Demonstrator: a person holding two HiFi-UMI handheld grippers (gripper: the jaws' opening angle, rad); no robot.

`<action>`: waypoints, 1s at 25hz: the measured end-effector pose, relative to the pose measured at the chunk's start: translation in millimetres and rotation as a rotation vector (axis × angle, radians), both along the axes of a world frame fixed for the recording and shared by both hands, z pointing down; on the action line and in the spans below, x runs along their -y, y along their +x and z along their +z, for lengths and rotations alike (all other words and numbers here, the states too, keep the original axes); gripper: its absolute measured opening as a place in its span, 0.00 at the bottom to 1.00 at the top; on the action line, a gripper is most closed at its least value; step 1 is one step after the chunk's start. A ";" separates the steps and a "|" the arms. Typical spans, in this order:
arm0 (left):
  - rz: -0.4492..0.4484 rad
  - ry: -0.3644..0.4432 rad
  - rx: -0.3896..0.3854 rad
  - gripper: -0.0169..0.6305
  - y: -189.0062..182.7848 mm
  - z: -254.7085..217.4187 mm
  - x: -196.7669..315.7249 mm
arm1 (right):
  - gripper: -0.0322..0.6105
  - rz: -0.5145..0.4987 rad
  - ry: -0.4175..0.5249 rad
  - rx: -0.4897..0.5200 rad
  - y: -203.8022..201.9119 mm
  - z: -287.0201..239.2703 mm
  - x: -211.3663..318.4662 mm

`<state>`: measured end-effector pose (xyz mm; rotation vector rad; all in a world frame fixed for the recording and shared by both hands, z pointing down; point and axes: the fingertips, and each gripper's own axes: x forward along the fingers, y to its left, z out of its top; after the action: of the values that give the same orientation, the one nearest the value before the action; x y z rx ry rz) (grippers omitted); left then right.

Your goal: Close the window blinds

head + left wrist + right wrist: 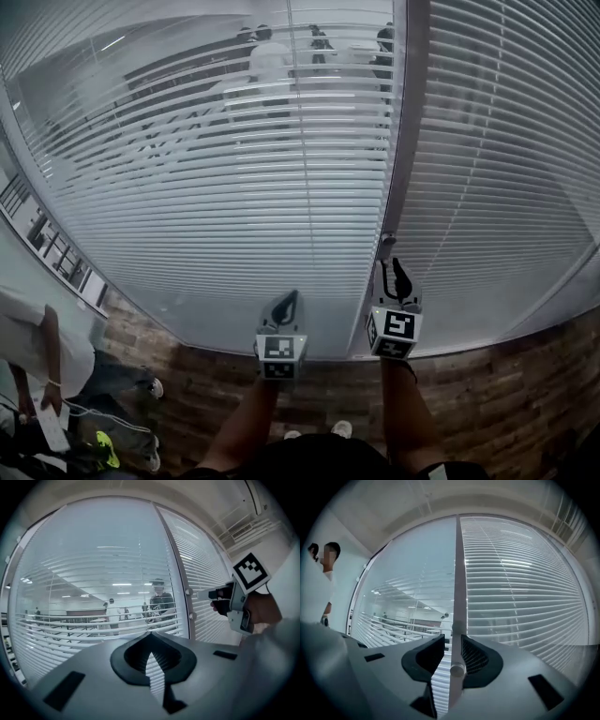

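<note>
Stands facing a glazed wall with two panes of window blinds, both grippers held out near 6 o'clock of the head view. Points the left gripper (288,298) (150,635) at the left blind (234,187) (93,620), jaws together tip to tip with nothing between them. Sets the right gripper (392,269) (451,641) (214,598) just at 3 o'clock of the left one, nose close to the grey frame post (405,122) (459,573) (176,564) that divides the panes. Has its jaws apart around a pale round-ended rod (457,670) (206,594) that sticks out from the post; touches the rod with the 3 o'clock jaw at most, with a clear gap on the 9 o'clock side, so no clamp. Shows the left blind with slats turned flat, see-through, an office and figures showing in the glass. Shows the right blind (506,169) (525,588), at 3 o'clock of the post, with slats angled closer and far less see-through. Finds a person in a white top (33,352) (316,588) at 8 o'clock of the head view, well apart from the grippers, and a brick-patterned floor (506,394) along the 5 o'clock edge.
</note>
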<state>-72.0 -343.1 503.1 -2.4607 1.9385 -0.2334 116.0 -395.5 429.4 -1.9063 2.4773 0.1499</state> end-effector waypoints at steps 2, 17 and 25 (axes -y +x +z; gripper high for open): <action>-0.010 -0.005 0.018 0.03 2.8 0.6 3.7 | 0.22 0.015 -0.003 0.004 4.0 -4.8 9.4; 0.014 -0.012 -0.019 0.03 4.1 4.7 13.8 | 0.24 0.054 -0.045 0.005 2.8 -20.0 38.7; 0.028 -0.042 -0.033 0.03 -13.4 4.4 8.4 | 0.24 0.063 -0.030 -0.065 2.0 -17.1 39.8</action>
<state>-85.5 -351.5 507.5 -2.5316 1.9300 -0.2370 118.0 -435.3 412.3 -2.0253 2.4746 0.1793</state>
